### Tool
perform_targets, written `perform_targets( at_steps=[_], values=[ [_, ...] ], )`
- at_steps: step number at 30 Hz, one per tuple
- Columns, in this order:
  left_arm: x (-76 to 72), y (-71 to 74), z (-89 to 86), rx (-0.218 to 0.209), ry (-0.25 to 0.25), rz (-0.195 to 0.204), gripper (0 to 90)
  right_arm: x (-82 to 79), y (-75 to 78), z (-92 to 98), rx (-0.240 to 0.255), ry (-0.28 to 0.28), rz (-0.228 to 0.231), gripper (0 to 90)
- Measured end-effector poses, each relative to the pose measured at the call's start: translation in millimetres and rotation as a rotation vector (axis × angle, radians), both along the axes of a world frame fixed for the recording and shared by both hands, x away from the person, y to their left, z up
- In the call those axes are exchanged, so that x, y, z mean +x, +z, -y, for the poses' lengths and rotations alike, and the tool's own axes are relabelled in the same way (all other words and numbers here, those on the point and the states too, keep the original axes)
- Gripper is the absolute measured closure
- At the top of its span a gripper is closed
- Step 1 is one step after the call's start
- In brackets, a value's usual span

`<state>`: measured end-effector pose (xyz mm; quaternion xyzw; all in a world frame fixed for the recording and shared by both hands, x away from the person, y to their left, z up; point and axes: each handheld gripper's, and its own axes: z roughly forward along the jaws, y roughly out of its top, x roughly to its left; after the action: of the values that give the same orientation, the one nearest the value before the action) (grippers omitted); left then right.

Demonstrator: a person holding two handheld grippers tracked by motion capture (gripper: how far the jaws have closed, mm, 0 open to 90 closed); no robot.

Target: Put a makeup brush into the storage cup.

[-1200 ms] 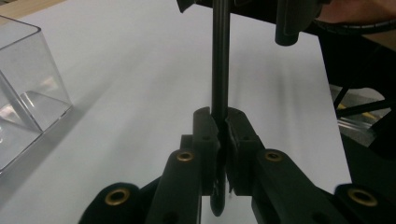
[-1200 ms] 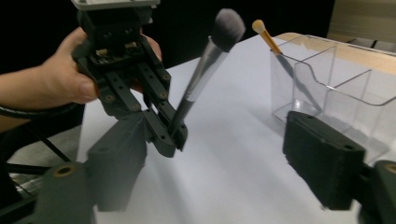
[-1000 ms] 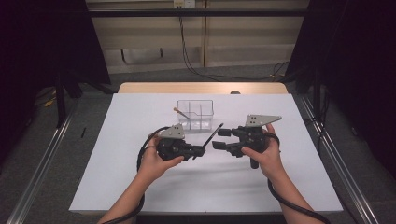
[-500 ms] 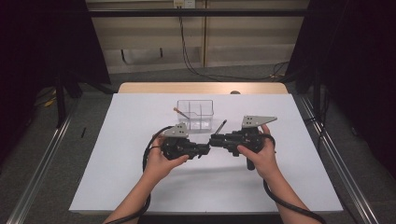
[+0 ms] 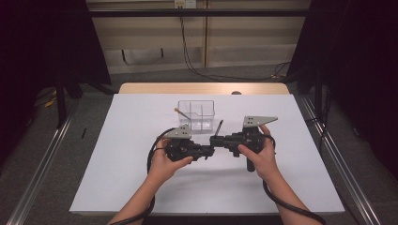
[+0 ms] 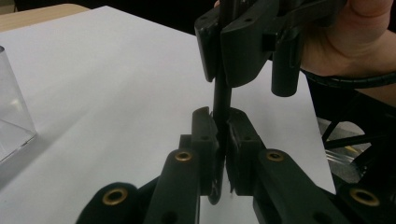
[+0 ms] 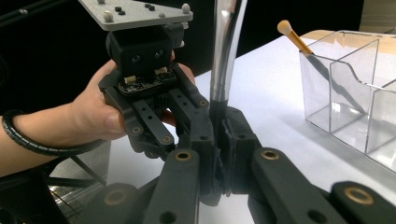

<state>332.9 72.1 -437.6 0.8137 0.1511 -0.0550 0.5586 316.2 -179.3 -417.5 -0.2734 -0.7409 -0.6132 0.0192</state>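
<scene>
Right gripper (image 5: 217, 139) jaws have just closed, both grippers pinching the brush (image 5: 218, 127) before the organizer (image 5: 196, 115).

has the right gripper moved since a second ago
Yes. The right gripper shifted left, toward the left gripper, relative to the clear box.

We are working with bare forearms, no sleeves showing. Our left gripper (image 5: 208, 151) and right gripper (image 5: 214, 140) are both wearing matte black bodies with brass-coloured pivot pins gleaming along their linked arms. Each is carrying a grey three-cornered plate (image 7: 135, 12) dotted with small screws, and each is trailing a black coiled cable (image 7: 35, 142) looping past the wrist.
</scene>
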Motion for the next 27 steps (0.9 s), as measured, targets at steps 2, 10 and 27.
perform_targets(
  at_steps=[2,10,27],
  values=[
    [0.1,0.2,-0.3,-0.008,-0.001,-0.004,80.3,0.0,0.3,0.3,0.006,0.003,0.004,85.0],
    [2.8,1.9,-9.6,-0.095,0.002,-0.031,48.7,0.0,3.9,3.8,-0.010,-0.003,0.023,85.0],
    [13.0,18.0,-15.9,-0.213,0.058,-0.067,12.4,-0.6,2.6,3.9,-0.039,-0.003,0.038,85.0]
  ],
)
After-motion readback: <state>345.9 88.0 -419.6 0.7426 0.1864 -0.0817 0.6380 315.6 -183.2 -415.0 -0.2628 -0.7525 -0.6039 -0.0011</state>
